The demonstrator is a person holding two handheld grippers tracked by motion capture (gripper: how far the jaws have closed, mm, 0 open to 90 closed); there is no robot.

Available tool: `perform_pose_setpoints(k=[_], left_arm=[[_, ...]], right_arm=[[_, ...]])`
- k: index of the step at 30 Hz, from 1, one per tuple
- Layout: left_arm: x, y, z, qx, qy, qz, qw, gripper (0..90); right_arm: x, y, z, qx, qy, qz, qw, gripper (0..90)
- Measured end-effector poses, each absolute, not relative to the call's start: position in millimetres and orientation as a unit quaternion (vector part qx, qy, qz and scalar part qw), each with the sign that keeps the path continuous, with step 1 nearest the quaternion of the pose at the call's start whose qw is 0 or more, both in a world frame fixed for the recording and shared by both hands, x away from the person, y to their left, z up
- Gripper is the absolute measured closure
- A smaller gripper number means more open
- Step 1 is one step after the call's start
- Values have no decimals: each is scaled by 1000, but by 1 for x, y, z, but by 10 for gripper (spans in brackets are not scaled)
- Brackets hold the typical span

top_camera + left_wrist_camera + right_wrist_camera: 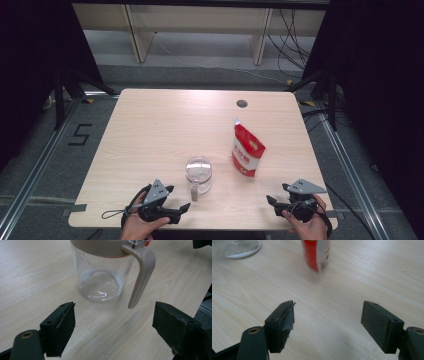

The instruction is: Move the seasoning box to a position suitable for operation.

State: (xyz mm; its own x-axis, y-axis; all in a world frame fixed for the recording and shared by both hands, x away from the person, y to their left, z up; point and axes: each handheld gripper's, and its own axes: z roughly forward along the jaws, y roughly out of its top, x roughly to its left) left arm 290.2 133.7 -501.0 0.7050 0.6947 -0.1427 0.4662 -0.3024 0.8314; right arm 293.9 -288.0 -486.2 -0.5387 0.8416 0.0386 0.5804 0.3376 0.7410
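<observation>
Overhead, the left gripper (176,202) and right gripper (278,199) rest at the near edge of the table (150,130), both with jaws apart and holding nothing. A glass jug (199,172) stands just beyond the left gripper; a red pouch (247,149) with white writing too small to read stands upright right of it, beyond the right gripper.

From the left gripper view, the jug (103,272) shows a beige lid band and handle, standing ahead of the spread jaws.

From the right gripper view, the pouch (315,253) stands ahead, its white print blurred.
</observation>
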Motion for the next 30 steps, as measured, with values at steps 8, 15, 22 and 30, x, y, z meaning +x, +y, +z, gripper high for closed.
perform_pose_setpoints(k=[8,15,22,30], left_arm=[[292,133,-499,790,364,122,479,201],[290,129,-493,786,358,139,485,285],[287,115,-488,785,335,161,495,430],[288,98,-487,801,308,194,476,556]], right_arm=[[297,-290,-488,437,798,376,178,273],[297,-290,-488,434,801,371,181,269],[298,-289,-489,432,799,380,175,267],[299,-291,-490,428,804,375,172,261]])
